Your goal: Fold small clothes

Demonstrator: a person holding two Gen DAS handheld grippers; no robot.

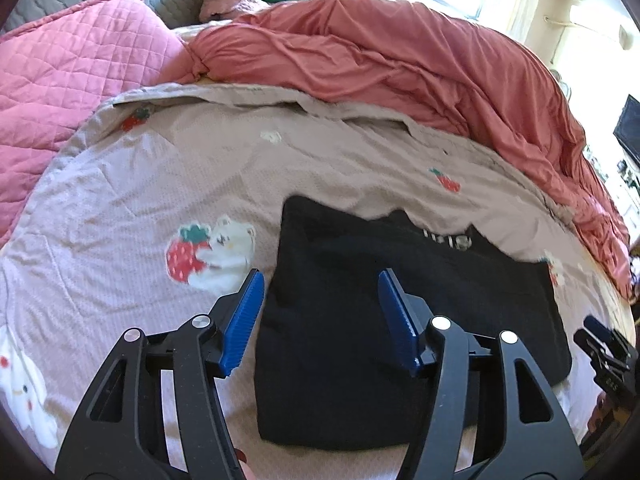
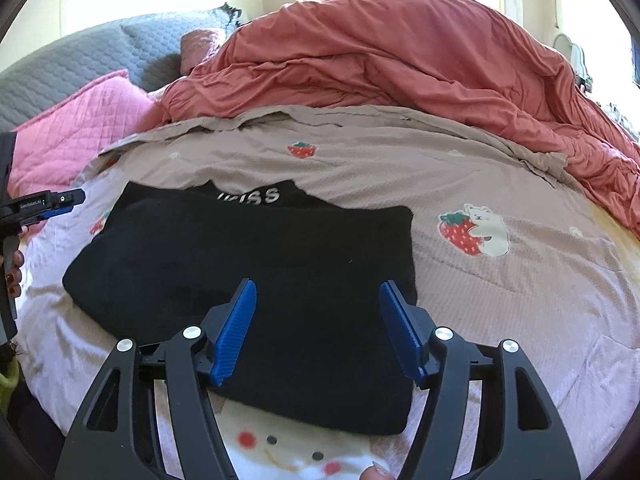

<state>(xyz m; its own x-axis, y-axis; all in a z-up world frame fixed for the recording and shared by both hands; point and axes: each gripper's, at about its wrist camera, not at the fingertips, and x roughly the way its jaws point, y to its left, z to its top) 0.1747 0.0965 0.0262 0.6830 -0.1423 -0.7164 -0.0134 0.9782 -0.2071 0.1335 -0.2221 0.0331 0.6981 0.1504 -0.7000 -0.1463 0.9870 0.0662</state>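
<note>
Both grippers' blue fingers (image 1: 244, 320) parted, holding nothing, black garment (image 2: 256, 280) folded flat, strawberry-print bedspread (image 2: 500, 312) beneath

Bedspread (image 2: 520, 300) flat, open around black garment (image 2: 260, 280) — bunched red duvet (image 2: 400, 60) blocks far side.

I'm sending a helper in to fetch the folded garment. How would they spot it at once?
Go to the bed with the beige strawberry-and-bear sheet and the rumpled coral duvet heaped at the back. On the sheet, at its near edge, lies the black garment, folded into a rectangle. It is the only black cloth there, with pale lettering at its far edge.
</note>
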